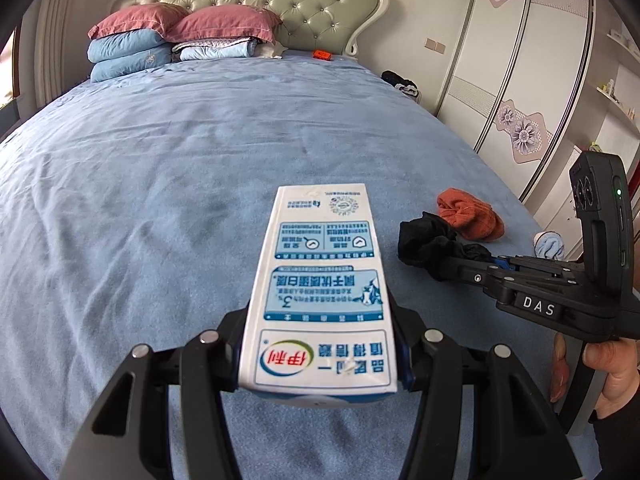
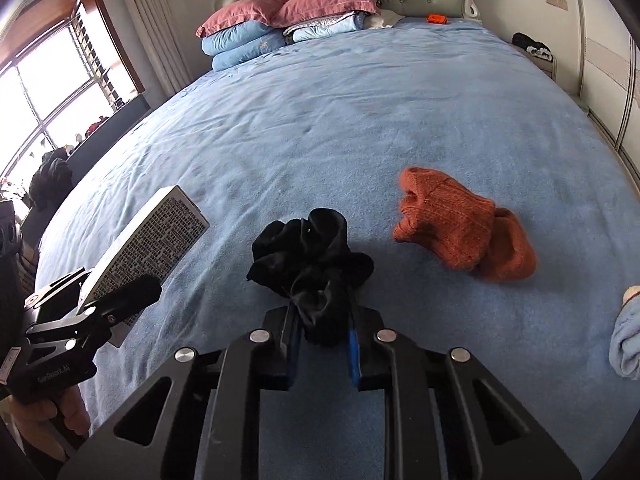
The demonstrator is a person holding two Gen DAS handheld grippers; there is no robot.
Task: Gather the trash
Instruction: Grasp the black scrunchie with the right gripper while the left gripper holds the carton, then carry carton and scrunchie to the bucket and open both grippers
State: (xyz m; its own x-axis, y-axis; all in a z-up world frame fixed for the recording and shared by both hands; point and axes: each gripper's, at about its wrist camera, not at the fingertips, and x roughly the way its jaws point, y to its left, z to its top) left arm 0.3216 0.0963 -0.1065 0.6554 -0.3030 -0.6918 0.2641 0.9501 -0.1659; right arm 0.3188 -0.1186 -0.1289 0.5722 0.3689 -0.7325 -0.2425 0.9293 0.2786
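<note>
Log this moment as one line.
left gripper: shut on milk carton | right gripper: shut on black cloth | orange sock: on bed

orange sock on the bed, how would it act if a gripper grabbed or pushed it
The orange sock looks like a thick knit, lying crumpled on the blue sheet, so it would probably flop and droop from whichever part is pinched. It seems light for its size. Pushed, it would likely bunch and drag on the fabric, not roll or slide.

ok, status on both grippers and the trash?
Left gripper shut on milk carton, held above the bed. Right gripper shut on black sock. Orange sock loose on the bed, nothing blocking.
</note>
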